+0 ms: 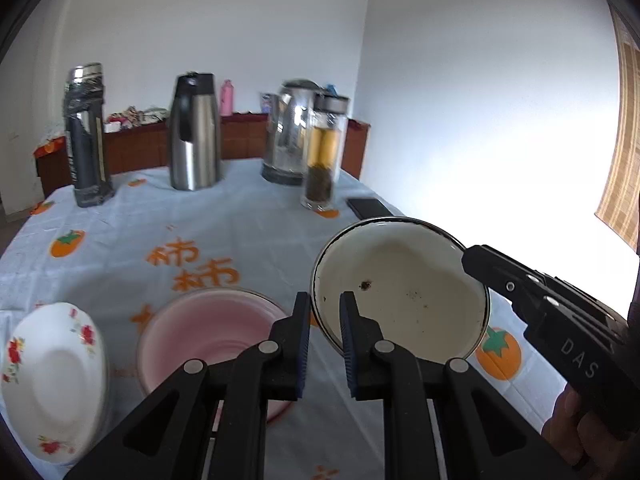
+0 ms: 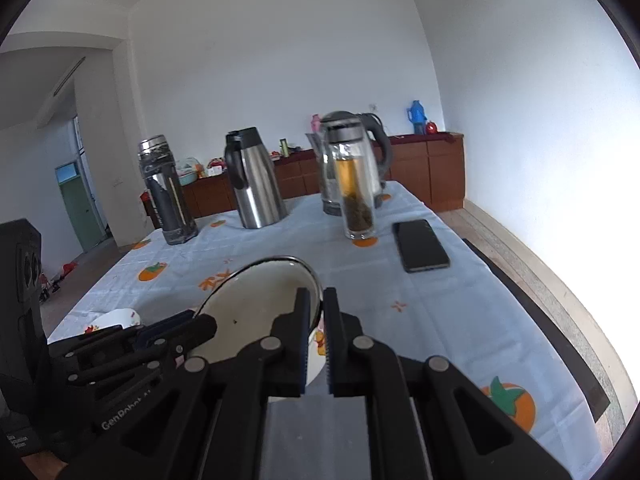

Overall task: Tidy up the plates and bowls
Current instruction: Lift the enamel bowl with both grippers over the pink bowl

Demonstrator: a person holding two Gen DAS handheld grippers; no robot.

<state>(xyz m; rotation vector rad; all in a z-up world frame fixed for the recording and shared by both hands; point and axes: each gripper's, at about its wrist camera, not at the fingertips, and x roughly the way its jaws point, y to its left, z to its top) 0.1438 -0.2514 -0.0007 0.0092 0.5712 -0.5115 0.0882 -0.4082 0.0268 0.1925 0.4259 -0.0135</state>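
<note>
The left gripper (image 1: pixel 325 312) sits closest, its blue-padded fingers (image 1: pixel 347 320) clamped on the near rim of the cream enamel plate (image 1: pixel 404 288), which is lifted and tilted above the persimmon-print tablecloth (image 1: pixel 224 216). The right gripper (image 2: pixel 316 312) pinches the plate's opposite rim, jaws nearly together. Beside the plate a pink bowl (image 1: pixel 208 336) rests on the cloth, with a floral white bowl (image 1: pixel 52 380) tipped on its side further left. Behind stand a steel carafe (image 1: pixel 195 136), a glass tea bottle (image 1: pixel 324 152) and a black phone (image 2: pixel 421 245)

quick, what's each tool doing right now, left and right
Left tool: closed on the enamel plate's near rim.
Right tool: closed on the same plate's opposite rim.
</note>
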